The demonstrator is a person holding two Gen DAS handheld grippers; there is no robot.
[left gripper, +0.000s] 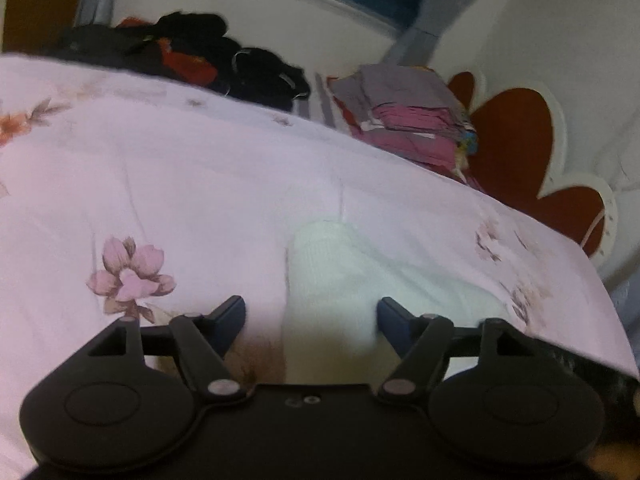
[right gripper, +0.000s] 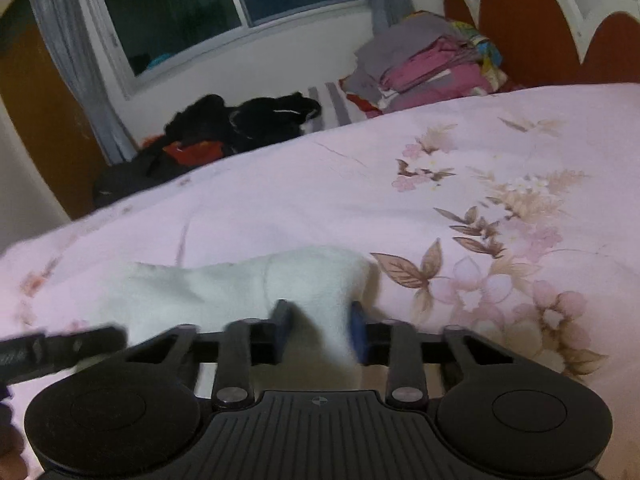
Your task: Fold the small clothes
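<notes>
A small white sock (left gripper: 340, 280) lies on the pink floral bedsheet (left gripper: 180, 184). My left gripper (left gripper: 312, 312) is open, its blue-padded fingers wide apart on either side of one end of the sock. In the right wrist view the sock (right gripper: 240, 284) stretches leftward across the sheet (right gripper: 400, 152). My right gripper (right gripper: 320, 320) has its jaws narrowed around the sock's other end, with the fabric between the pads. The left gripper's body shows at the left edge of the right wrist view (right gripper: 60, 348).
A pile of dark and red clothes (left gripper: 192, 52) lies at the bed's far side below a window (right gripper: 200, 8). A stack of folded pink and grey clothes (left gripper: 408, 116) sits by the red and white headboard (left gripper: 516, 140).
</notes>
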